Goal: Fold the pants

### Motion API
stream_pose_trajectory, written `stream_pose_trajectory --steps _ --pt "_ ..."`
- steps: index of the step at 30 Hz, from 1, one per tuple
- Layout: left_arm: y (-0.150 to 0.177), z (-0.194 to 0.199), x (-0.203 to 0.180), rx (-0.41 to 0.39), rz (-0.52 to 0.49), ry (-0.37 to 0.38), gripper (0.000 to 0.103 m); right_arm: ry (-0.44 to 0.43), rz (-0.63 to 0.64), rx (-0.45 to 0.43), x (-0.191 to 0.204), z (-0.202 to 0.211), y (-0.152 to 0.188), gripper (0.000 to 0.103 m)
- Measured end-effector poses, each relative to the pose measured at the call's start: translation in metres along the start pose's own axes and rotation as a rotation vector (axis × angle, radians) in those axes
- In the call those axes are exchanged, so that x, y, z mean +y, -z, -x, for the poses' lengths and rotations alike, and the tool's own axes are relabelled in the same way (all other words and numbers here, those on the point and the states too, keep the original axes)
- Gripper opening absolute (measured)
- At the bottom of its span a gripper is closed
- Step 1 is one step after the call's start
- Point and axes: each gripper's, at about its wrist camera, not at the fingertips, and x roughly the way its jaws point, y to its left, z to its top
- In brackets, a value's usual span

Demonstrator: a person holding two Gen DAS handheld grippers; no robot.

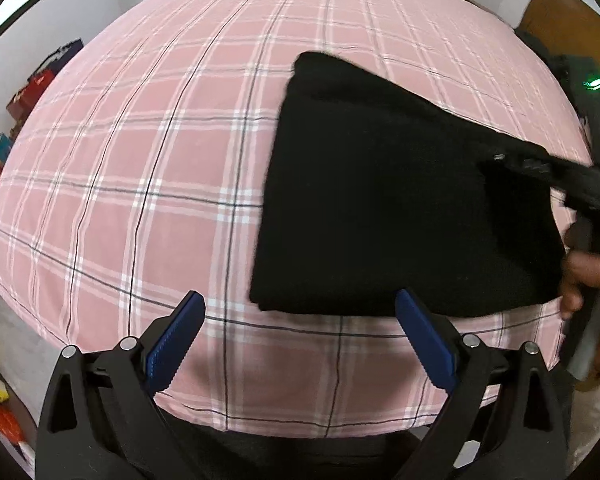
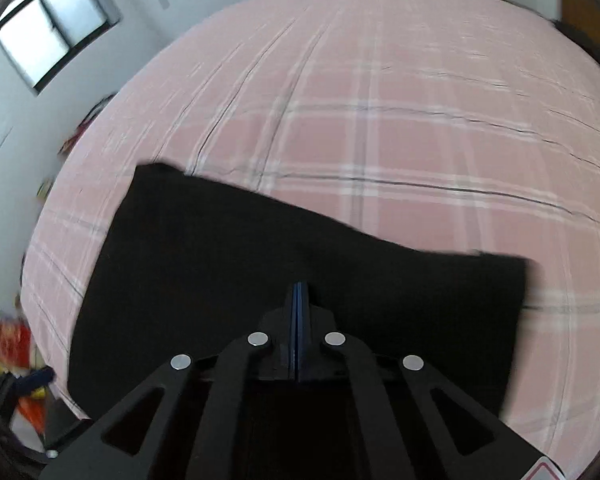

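Pants (image 1: pixel 400 200): black, matte, folded slab on pink plaid bed (image 1: pixel 140 160). Left tongs (image 1: pixel 300 340) released, empty; right tongs (image 2: pixel 298 300) clenched over the cloth.

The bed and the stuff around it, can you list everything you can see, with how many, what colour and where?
Pants: one, black, folded flat on the bed's near right part.
Bed sheet: one, pink plaid, covering the bed.
Window: one, bright, on the far left wall.
Boxes: several, mostly red, stacked along the left wall.
Left claw: one, black with blue pads, open, near the pants' front edge.
Right claw: one, black with blue pads, pressed together over the pants.
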Motion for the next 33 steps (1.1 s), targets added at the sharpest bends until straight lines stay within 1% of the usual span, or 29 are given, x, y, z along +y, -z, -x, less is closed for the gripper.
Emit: stream_pose_trajectory --steps 1,3,5,6,8,9,10,12,13,14,16,17,20,22,25,26,27,30,31,32,33 --pt "0.001 0.002 -0.004 -0.006 -0.01 -0.005 0.094 -0.019 -0.011 -0.025 -0.005 0.016 0.002 0.003" --pt "0.001 0.006 -0.011 -0.018 -0.025 -0.011 0.094 -0.049 -0.035 -0.057 -0.012 0.047 0.015 0.003" --pt "0.002 0.009 -0.018 -0.023 -0.038 -0.015 0.094 -0.029 -0.027 -0.061 -0.016 0.06 0.032 0.003" --pt "0.003 0.01 -0.021 -0.028 -0.046 -0.017 0.094 -0.008 -0.024 -0.05 -0.014 0.06 0.04 0.003" --pt "0.005 0.012 -0.028 -0.033 -0.063 -0.031 0.094 0.042 -0.025 -0.012 -0.02 0.056 0.068 0.005" --pt "0.006 0.013 -0.031 -0.034 -0.07 -0.034 0.094 0.045 -0.048 -0.005 -0.022 0.054 0.08 0.006" --pt "0.008 0.014 -0.033 -0.035 -0.075 -0.038 0.094 0.04 -0.074 -0.001 -0.029 0.052 0.084 0.009" --pt "0.013 0.014 -0.035 -0.034 -0.083 -0.045 0.094 0.011 -0.14 -0.001 -0.043 0.051 0.094 0.019" --pt "0.014 0.015 -0.035 -0.032 -0.086 -0.052 0.094 0.014 -0.149 -0.001 -0.045 0.051 0.092 0.037" --pt "0.017 0.016 -0.036 -0.032 -0.086 -0.058 0.094 0.019 -0.153 -0.007 -0.048 0.051 0.093 0.048" --pt "0.02 0.017 -0.035 -0.03 -0.084 -0.064 0.094 0.008 -0.14 -0.016 -0.049 0.049 0.09 0.048" --pt "0.02 0.017 -0.034 -0.029 -0.083 -0.066 0.094 0.011 -0.14 -0.009 -0.049 0.045 0.087 0.048" --pt "0.023 0.019 -0.033 -0.029 -0.081 -0.074 0.094 -0.016 -0.144 0.014 -0.052 0.031 0.081 0.048" --pt "0.024 0.021 -0.034 -0.029 -0.079 -0.077 0.094 -0.055 -0.158 0.018 -0.052 0.018 0.079 0.048" --pt "0.022 0.018 -0.034 -0.023 -0.078 -0.082 0.094 -0.106 -0.176 0.026 -0.048 0.013 0.069 0.018" --pt "0.021 0.018 -0.034 -0.022 -0.079 -0.084 0.094 -0.099 -0.15 0.01 -0.043 0.021 0.064 0.016" --pt "0.02 0.018 -0.034 -0.023 -0.08 -0.085 0.094 -0.082 -0.098 -0.032 -0.034 0.036 0.057 0.016" --pt "0.018 0.017 -0.035 -0.026 -0.081 -0.077 0.094 -0.055 -0.031 -0.099 -0.022 0.063 0.048 0.016" --pt "0.017 0.015 -0.035 -0.024 -0.08 -0.073 0.094 -0.037 -0.025 -0.094 -0.023 0.06 0.049 0.017" --pt "0.018 0.013 -0.035 -0.021 -0.081 -0.071 0.094 -0.013 -0.02 -0.071 -0.027 0.05 0.051 0.018" --pt "0.017 0.011 -0.036 -0.017 -0.082 -0.071 0.094 0.029 -0.015 0.004 -0.035 0.024 0.057 0.02"
